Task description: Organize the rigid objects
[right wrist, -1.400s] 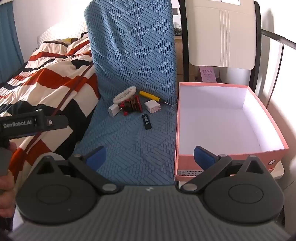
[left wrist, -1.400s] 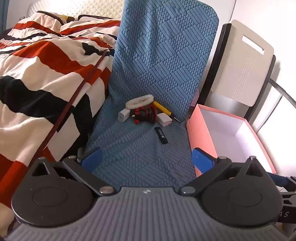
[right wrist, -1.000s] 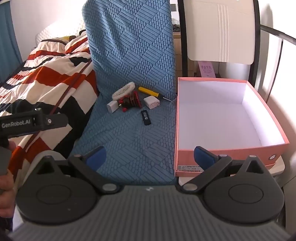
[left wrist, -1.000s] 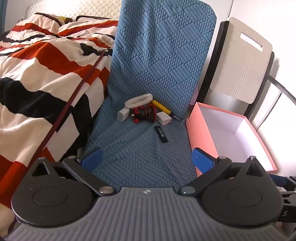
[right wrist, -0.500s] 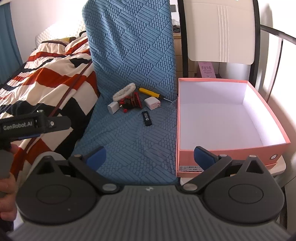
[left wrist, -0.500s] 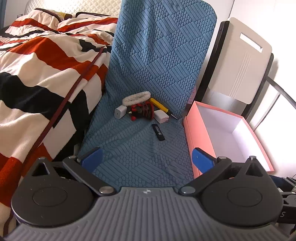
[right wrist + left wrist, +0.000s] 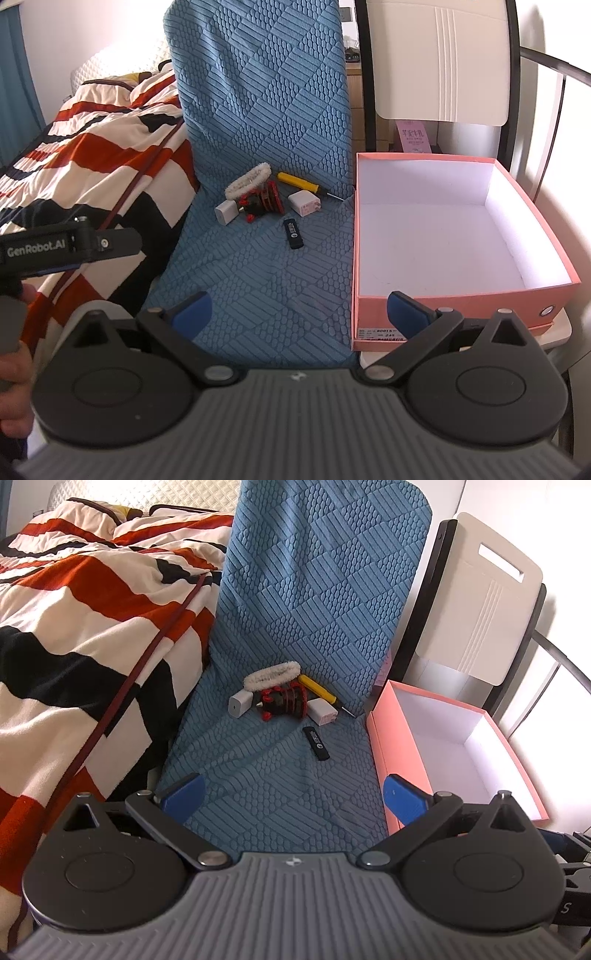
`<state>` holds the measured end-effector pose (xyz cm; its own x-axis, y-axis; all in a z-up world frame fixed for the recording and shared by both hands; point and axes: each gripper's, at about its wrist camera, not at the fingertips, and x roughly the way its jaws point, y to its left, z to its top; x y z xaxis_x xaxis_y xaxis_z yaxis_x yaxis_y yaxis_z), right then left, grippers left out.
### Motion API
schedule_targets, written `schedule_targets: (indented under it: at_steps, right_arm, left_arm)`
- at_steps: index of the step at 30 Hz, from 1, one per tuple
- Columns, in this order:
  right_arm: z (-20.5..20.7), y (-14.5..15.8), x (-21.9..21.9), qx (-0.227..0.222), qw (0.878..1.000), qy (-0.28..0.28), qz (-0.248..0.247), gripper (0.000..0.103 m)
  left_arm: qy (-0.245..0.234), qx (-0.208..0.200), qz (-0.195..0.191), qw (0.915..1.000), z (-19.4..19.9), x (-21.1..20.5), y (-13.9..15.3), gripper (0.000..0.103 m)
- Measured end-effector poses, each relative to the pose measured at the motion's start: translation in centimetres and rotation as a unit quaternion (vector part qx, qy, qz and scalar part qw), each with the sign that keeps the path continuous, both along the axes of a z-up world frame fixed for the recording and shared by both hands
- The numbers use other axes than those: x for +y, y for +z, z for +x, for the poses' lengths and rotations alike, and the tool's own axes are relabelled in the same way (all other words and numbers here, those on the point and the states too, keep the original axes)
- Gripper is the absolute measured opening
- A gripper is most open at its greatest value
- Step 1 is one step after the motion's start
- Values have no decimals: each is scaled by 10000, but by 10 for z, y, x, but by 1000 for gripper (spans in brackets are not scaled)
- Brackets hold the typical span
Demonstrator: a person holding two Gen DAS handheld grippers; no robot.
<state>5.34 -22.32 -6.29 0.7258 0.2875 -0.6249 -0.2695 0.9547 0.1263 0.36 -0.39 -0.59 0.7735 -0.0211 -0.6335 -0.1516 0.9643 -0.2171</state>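
Both wrist views looked forward and down from well back, left view nearer the bed (image 7: 74, 627), right view nearer the box (image 7: 461, 295). Shared: blue mat (image 7: 288, 775), box.

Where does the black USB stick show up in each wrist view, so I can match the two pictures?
Left wrist view: the black USB stick lies just right of centre on the blue textured mat, nearer the camera than the cluster of small items.
Right wrist view: the stick lies at centre, left of the box.
Shared landmark: the empty pink box, right of the mat in both.
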Motion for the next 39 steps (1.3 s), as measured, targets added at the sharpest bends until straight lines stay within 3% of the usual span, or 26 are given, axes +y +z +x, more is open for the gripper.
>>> schedule_targets:
  at_steps: [39]
  right_arm:
    - [9, -7, 9, 175, 9998, 97, -52, 103]
  left_arm:
    - [-11, 70, 107, 9999, 3, 8, -7, 103]
